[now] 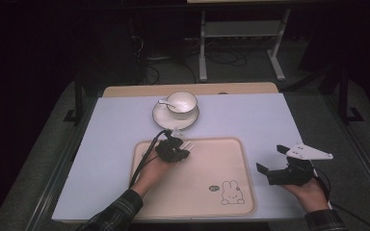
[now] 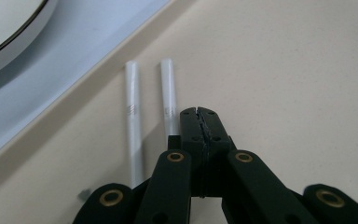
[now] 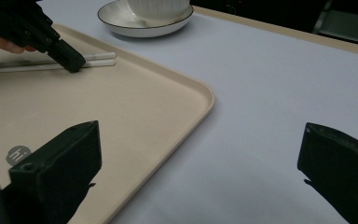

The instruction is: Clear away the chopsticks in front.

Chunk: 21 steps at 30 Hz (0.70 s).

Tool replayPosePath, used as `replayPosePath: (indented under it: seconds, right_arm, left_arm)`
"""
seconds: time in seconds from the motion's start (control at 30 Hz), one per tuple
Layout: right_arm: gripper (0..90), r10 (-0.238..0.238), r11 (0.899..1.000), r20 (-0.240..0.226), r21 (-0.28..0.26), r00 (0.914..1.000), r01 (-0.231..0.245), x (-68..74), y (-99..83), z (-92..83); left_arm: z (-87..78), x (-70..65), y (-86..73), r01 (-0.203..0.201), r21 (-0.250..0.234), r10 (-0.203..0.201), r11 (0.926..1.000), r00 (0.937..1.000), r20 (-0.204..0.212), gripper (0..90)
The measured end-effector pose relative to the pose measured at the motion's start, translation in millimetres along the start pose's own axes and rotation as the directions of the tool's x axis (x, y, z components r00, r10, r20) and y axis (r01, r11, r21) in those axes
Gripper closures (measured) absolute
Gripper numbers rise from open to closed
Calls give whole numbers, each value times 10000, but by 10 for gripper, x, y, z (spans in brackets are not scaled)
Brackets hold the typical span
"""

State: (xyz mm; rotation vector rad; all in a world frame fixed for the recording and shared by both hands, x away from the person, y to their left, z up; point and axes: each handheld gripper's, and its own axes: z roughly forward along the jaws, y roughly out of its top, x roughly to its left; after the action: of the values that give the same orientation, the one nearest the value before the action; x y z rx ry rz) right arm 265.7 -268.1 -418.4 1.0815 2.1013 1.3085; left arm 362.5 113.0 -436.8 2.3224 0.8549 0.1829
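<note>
Lilac counter (image 1: 101, 144) carried a beige tray (image 1: 231, 192); two white sticks (image 2: 133, 121) lay side by side near the tray's far edge, close to the saucer (image 1: 160, 118) and cup (image 1: 182, 102). Left claw (image 2: 199, 112) was fully shut, empty, its tip down on the tray just beside the nearer stick. Right claw (image 1: 271, 159) hovered wide open off the tray's right side. Step looked like reaching for the sticks; next the left claw had to open and straddle one. Stick near ends were hidden under the claw; chopsticks or straws, couldn't tell.
</note>
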Motion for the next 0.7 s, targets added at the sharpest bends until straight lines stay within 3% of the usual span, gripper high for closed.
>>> replayPosePath:
  seconds: [0.23,0.7]
  right_arm:
    - [0,50,10000,33,-16,10000,-50,0,-2,-17]
    - [0,83,10000,74,-40,9999,-82,-9,-4,-23]
  left_arm:
    - [-129,174,-124,445,45,-444,9990,9989,-161,893]
    - [-333,300,-337,836,215,-833,9963,9964,-144,893]
